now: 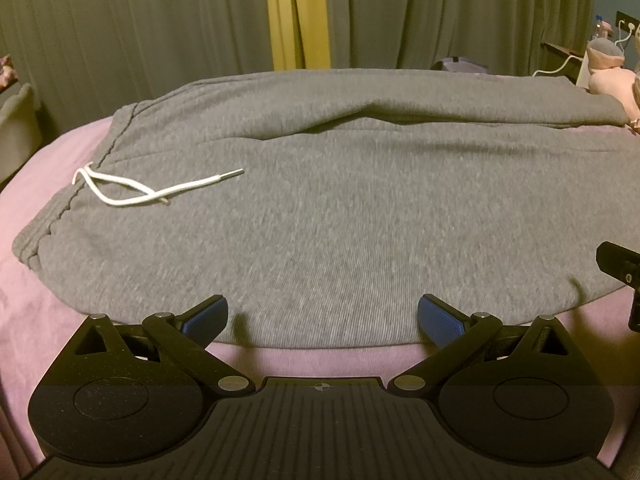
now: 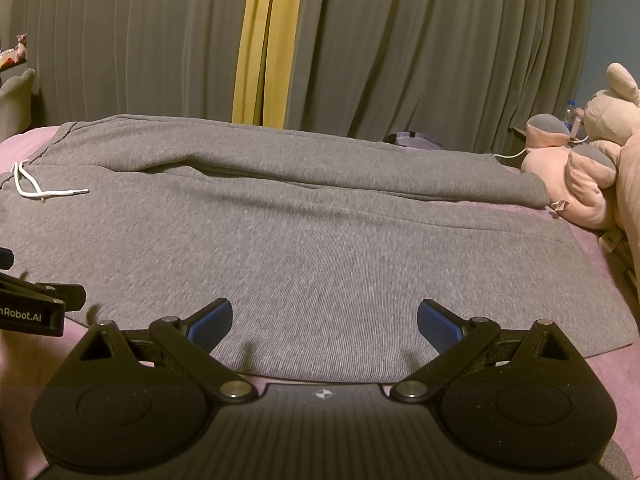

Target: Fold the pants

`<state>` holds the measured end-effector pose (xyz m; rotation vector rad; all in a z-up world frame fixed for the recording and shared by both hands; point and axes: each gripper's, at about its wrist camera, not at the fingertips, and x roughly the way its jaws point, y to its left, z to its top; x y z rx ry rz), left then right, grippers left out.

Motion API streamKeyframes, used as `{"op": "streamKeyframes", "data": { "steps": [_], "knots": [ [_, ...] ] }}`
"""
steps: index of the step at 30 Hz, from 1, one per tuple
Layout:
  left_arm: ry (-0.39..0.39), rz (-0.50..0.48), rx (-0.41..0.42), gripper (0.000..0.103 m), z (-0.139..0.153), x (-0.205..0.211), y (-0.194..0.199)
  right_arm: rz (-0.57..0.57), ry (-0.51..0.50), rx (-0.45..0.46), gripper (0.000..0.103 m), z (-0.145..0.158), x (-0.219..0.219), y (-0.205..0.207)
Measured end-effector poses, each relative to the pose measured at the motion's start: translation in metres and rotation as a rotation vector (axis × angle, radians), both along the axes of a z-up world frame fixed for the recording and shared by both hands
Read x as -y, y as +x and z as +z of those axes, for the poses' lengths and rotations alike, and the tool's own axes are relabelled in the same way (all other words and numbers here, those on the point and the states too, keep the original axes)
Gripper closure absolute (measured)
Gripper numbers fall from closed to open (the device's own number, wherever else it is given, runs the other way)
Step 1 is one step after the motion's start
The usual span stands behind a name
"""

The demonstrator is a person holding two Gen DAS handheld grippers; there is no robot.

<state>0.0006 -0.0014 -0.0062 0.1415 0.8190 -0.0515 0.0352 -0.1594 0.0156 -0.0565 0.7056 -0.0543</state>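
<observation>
Lying spread flat across pink-sheeted bed [image 1: 36,280]: grey knit sweatpants [image 1: 320,220], waistband with white drawstring [image 1: 132,190] toward bed's left edge, legs running right toward pink plush toy [image 2: 580,184]. No fold yet; whole task left. Left tongs [image 1: 322,320] and right tongs [image 2: 324,322] spread, empty, at near hem.

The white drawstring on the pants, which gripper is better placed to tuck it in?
Probably left. The drawstring lies at the waistband end, well inside the left view; in the right view it sits far off at the edge. Both the left gripper and right gripper are open at the pants' near edge.
</observation>
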Motion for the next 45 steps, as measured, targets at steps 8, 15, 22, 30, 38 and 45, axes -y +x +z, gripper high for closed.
{"op": "streamKeyframes", "data": {
  "steps": [8, 15, 22, 30, 38, 45],
  "knots": [
    [0.001, -0.001, -0.005, 0.000, -0.0002, -0.0003, 0.0007, 0.004, -0.005, -0.001, 0.004, -0.0014, -0.0007, -0.0016],
    [0.004, 0.001, -0.008, 0.000, -0.0013, 0.0001, 0.0014, 0.005, -0.009, -0.004, 0.004, -0.0007, -0.0013, -0.0013],
    [0.004, 0.000, -0.009, 0.000, -0.0014, 0.0002, 0.0016, 0.005, -0.011, -0.004, 0.004, -0.0005, -0.0019, -0.0020],
    [0.006, 0.001, -0.011, 0.000, -0.0020, 0.0004, 0.0012, 0.009, -0.018, -0.005, 0.004, -0.0005, -0.0037, -0.0025],
    [0.009, 0.002, -0.013, 0.000, -0.0026, 0.0004, 0.0019, 0.007, -0.014, -0.007, 0.004, -0.0002, -0.0033, -0.0010],
    [0.014, 0.002, -0.017, 0.000, -0.0037, 0.0006, 0.0025, 0.007, -0.005, -0.012, 0.004, 0.0003, -0.0018, -0.0010]
  ]
}}
